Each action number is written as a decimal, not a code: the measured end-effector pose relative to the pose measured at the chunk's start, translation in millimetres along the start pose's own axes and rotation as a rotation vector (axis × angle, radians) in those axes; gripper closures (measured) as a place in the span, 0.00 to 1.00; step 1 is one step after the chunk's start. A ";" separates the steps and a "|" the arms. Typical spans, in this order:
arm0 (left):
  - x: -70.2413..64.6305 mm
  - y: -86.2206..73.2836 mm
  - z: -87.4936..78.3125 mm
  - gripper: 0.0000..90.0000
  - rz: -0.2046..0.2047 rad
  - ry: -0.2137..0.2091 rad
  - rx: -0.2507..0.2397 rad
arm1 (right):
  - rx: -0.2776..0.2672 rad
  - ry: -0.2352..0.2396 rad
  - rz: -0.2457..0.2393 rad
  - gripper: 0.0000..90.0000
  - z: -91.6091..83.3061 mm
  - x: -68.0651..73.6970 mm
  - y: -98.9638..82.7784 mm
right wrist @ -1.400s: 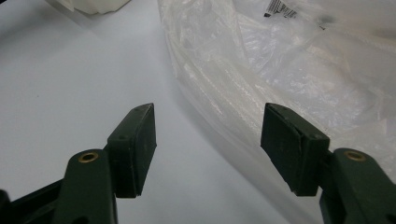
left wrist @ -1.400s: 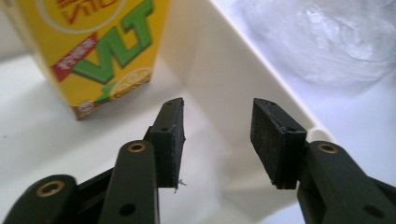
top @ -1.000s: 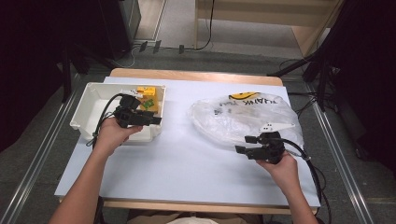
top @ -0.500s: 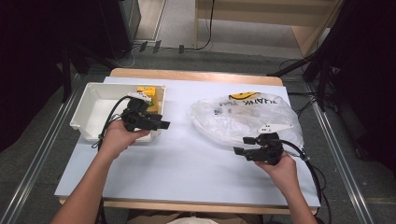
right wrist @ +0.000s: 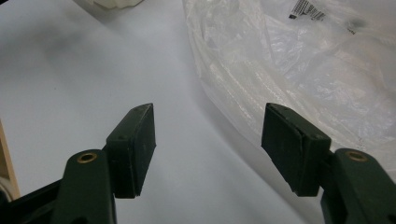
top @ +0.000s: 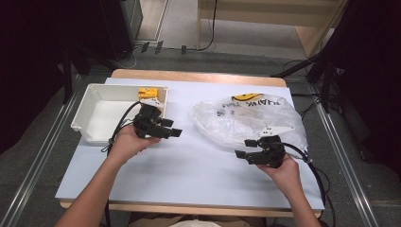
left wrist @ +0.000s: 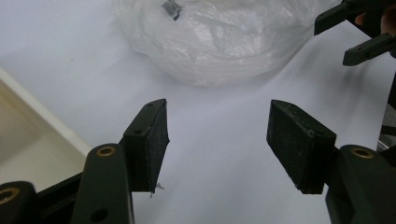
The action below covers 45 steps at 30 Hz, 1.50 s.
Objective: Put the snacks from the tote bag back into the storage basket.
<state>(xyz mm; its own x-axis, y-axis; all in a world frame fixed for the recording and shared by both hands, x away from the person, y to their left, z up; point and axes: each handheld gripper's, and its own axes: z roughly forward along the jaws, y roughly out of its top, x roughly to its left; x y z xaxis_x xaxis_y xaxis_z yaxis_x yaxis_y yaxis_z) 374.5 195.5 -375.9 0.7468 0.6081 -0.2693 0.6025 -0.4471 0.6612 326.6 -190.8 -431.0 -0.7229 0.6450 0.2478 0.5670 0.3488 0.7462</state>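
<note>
High view: your left claw (top: 170, 128) sits just off the right wall of the white bin (top: 101, 111), over the bench (top: 189, 165), jaws pointing right toward the plastic bag (top: 241, 120). A yellow box (top: 147, 92) lies in the bin's far right corner. Your right claw (top: 247, 148) hangs at the bag's near edge, jaws pointing left, your hand behind it. The bag lies crumpled on the right half of the bench, yellow print and black lettering at its far side. Left claw view: your left claw (left wrist: 218, 140) is wide with nothing between the pads, and its jaws have just been opening; bare bench under them, bag (left wrist: 219, 42) ahead and apart, bin wall (left wrist: 42, 116) at the left edge, your right claw (left wrist: 355, 35) at top right. Right claw view: your right claw (right wrist: 208, 140) is wide and empty too; bag (right wrist: 303, 65) edge runs just beside the right pad, whether it touches can't be told; bench (right wrist: 84, 70) on the left.
</note>
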 end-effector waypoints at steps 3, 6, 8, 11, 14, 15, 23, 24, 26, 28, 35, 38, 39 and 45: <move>-5.7 -0.1 3.7 0.42 0.028 -0.001 0.010 | 0.000 0.001 -0.003 0.40 0.0 0.6 0.2; -9.9 0.0 7.5 0.42 0.032 -0.012 0.011 | 0.005 0.001 -0.004 0.40 0.5 1.2 0.2; -12.6 0.1 9.6 0.42 0.041 -0.016 0.013 | 0.007 0.000 -0.008 0.40 0.7 1.8 0.2; -18.2 0.4 12.8 0.42 0.047 -0.030 0.006 | 0.007 0.005 -0.009 0.40 0.6 3.0 0.3; -22.8 0.2 17.0 0.42 0.062 -0.040 0.009 | 0.007 0.008 -0.014 0.40 1.3 4.6 0.2; -24.6 -0.1 19.0 0.42 0.064 -0.042 0.011 | 0.008 0.008 -0.014 0.40 1.4 4.8 0.3; -34.8 -3.9 30.7 0.42 0.083 -0.063 0.019 | 0.011 0.014 -0.023 0.40 2.6 6.0 0.6; -35.6 -5.1 32.8 0.42 0.083 -0.070 0.019 | 0.014 0.014 -0.021 0.40 2.7 6.3 0.6; -37.6 -7.1 37.4 0.42 0.088 -0.064 0.034 | 0.015 0.015 -0.022 0.40 3.0 6.6 0.5; -38.7 -8.4 40.2 0.42 0.089 -0.069 0.034 | 0.014 0.016 -0.026 0.40 3.1 6.8 0.5; -43.7 -13.8 49.9 0.42 0.105 -0.076 0.043 | 0.021 0.017 -0.030 0.40 4.2 7.4 0.3; -45.0 -15.9 54.0 0.42 0.107 -0.084 0.054 | 0.023 0.018 -0.030 0.40 4.3 7.1 0.2; -44.7 -16.2 54.8 0.42 0.111 -0.081 0.060 | 0.023 0.016 -0.034 0.40 4.5 6.9 0.2; -42.8 -18.0 56.8 0.42 0.107 -0.091 0.060 | 0.025 0.016 -0.035 0.40 4.6 6.6 0.3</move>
<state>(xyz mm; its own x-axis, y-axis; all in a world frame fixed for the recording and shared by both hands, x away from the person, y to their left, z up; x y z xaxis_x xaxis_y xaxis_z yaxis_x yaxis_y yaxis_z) 347.8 140.2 -416.1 0.8283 0.4944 -0.2636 0.5319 -0.5463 0.6470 323.8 -183.3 -432.0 -0.7488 0.6211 0.2316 0.5504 0.3879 0.7393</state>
